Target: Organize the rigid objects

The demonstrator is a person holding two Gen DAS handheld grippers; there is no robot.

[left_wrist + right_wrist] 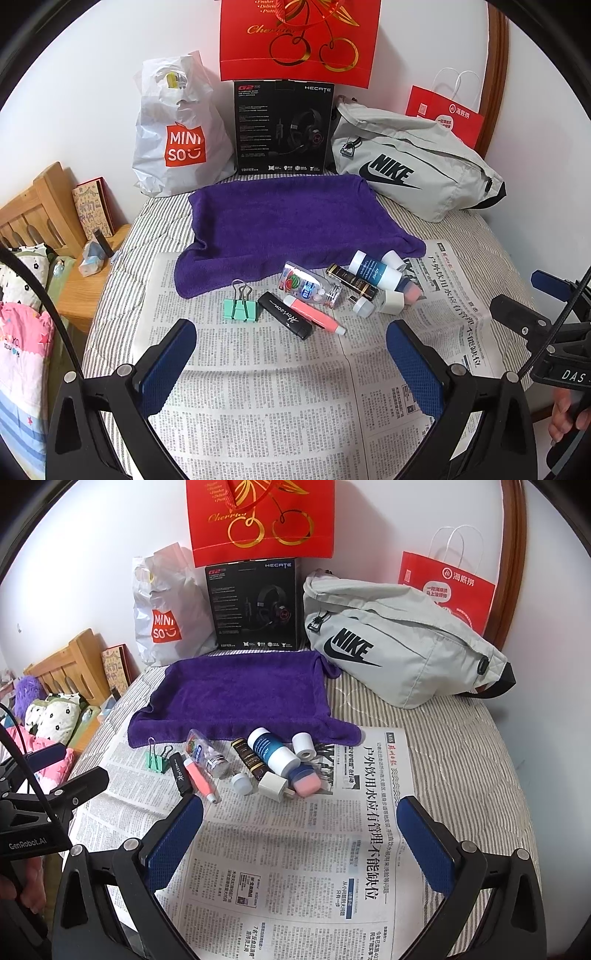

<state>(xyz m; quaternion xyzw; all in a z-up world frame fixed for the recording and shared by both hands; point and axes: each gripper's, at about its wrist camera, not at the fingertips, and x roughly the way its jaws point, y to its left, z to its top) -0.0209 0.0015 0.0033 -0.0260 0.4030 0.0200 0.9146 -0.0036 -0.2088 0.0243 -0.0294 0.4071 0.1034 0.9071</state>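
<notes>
Small rigid items lie in a cluster on a newspaper [258,387] in front of a purple towel [288,225]: a green binder clip [240,308], a black USB stick [284,319], a pink marker [317,317], a clear bottle [308,284], a dark tube [352,280], a white-and-blue bottle [376,269] and a white charger plug [391,301]. The same cluster shows in the right wrist view, with the towel [236,698], marker [199,779] and plug [273,784]. My left gripper [291,360] is open and empty, short of the cluster. My right gripper [299,834] is open and empty too.
Against the wall stand a Miniso bag [177,136], a black headset box [282,125], a grey Nike bag [410,162] and red paper bags [299,37]. A wooden bedside table [85,266] is at the left. The right gripper's body [535,332] shows at the right edge.
</notes>
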